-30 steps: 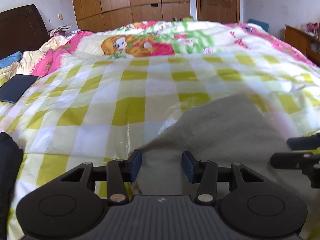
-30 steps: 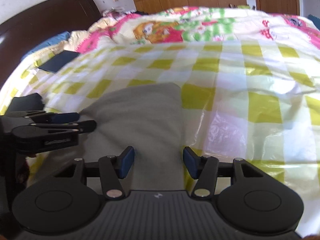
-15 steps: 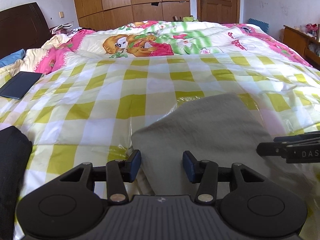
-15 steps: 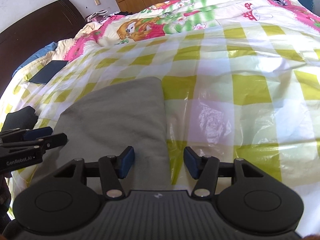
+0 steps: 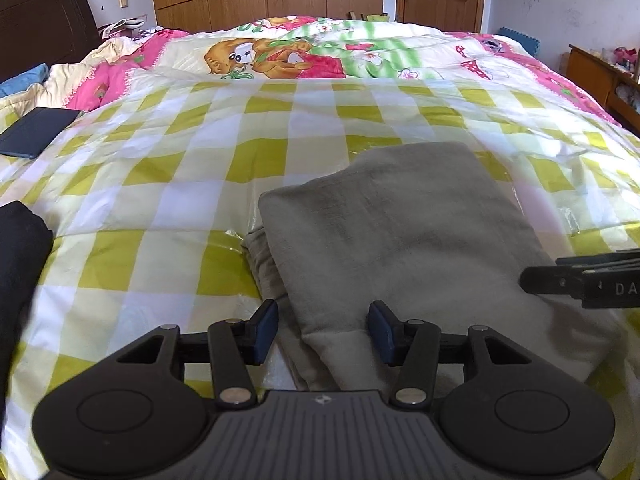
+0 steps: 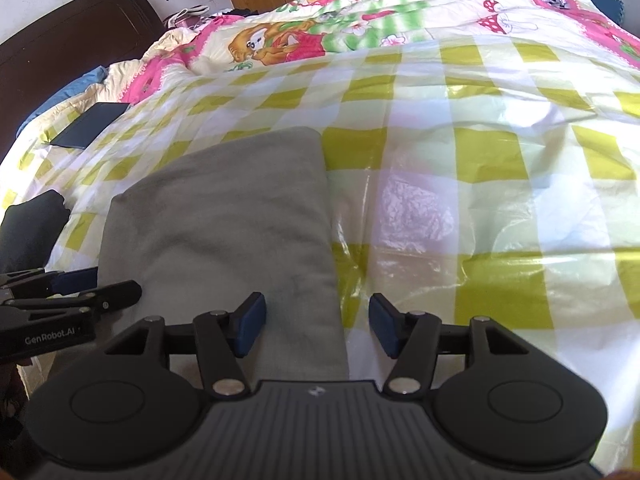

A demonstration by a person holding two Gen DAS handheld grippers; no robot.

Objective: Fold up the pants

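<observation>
The grey pants (image 5: 404, 236) lie folded in a flat stack on the yellow-checked plastic sheet (image 5: 168, 184) on the bed. They also show in the right wrist view (image 6: 224, 216). My left gripper (image 5: 324, 330) is open and empty, hovering over the near left edge of the stack. My right gripper (image 6: 316, 326) is open and empty over the near right edge. Each gripper shows at the side of the other's view: the right one (image 5: 580, 280), the left one (image 6: 68, 300).
A dark garment (image 5: 16, 280) lies at the left, also in the right wrist view (image 6: 32, 232). A dark tablet-like slab (image 5: 34, 130) lies far left. A cartoon quilt (image 5: 320, 56) covers the far bed. Wardrobe and door stand behind; a wooden cabinet (image 5: 600, 76) is at right.
The folded top layer of the pants has settled flat onto the stack. Both grippers have drawn back and risen a little, staying open.
</observation>
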